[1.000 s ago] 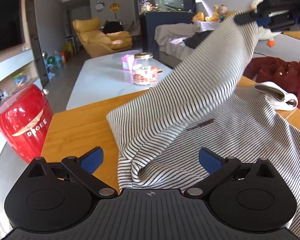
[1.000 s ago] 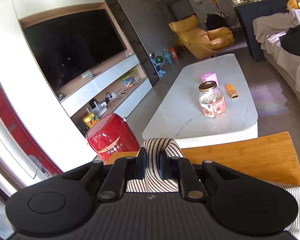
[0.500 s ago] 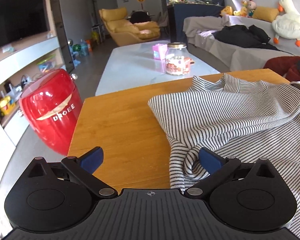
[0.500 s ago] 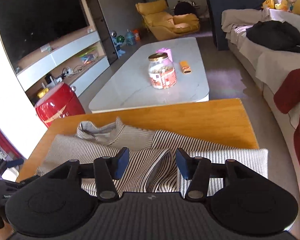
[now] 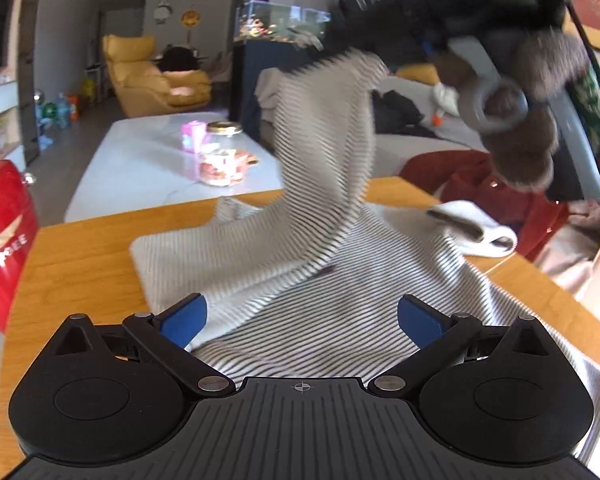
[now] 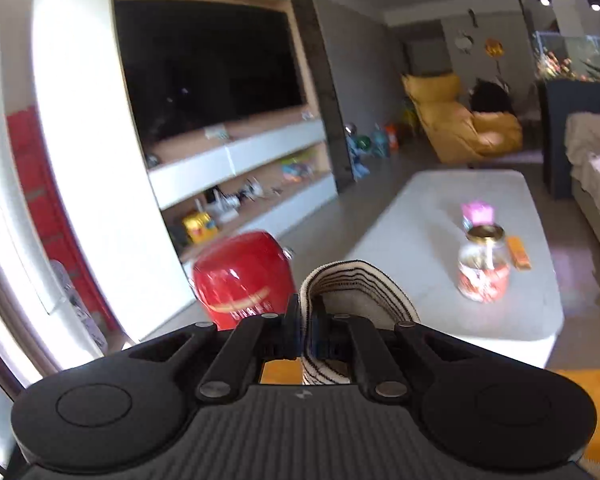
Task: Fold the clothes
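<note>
Right gripper (image 6: 306,330) clamps a fold of the striped top (image 5: 324,240), lifting it toward one o'clock; left gripper (image 5: 300,316) gapes wide, empty.

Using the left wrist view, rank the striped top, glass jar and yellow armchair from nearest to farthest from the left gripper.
1. Striped top, between the left gripper's open fingers.
2. Glass jar, on the white table beyond.
3. Yellow armchair, far left background.

Ahead of me a white coffee table (image 6: 440,216) carried a glass jar (image 6: 483,266) and a pink box (image 6: 477,213). A red bin (image 6: 242,276) stood on the floor, a yellow armchair (image 5: 152,74) farther back, a dark television (image 6: 208,72) on the wall.
</note>
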